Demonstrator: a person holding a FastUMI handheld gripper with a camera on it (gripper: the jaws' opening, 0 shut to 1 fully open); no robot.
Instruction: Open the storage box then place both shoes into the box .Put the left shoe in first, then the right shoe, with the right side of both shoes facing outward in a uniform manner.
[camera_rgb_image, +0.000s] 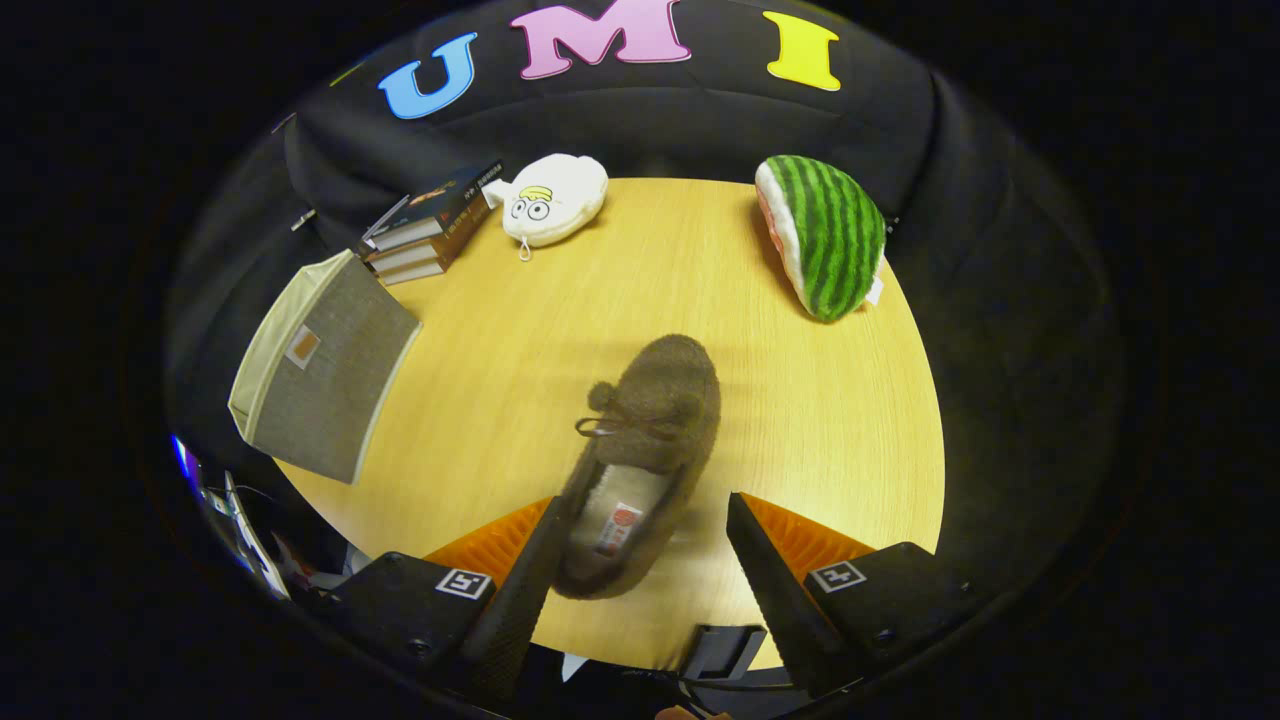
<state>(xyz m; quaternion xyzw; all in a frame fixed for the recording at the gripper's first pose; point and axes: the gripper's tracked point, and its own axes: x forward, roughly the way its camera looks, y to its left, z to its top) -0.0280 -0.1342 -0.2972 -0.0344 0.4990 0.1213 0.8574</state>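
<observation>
A brown fuzzy slipper (650, 430) with a small bow lies on the round wooden table (820, 420), toe pointing away from me. Its heel end sits between the fingers of my gripper (645, 500), which is open. The left finger (520, 590) is against the slipper's side, while the right finger (765, 570) stands apart from it. The grey fabric storage box (325, 365), with a cream edge and a small patch label, rests at the table's left rim, well beyond the left finger. Whether its lid is open I cannot tell.
A stack of books (430, 225) lies at the back left, with a white plush toy (555, 200) beside it. A watermelon-slice plush (825, 235) sits at the back right. Bare wood stretches between the slipper and the box.
</observation>
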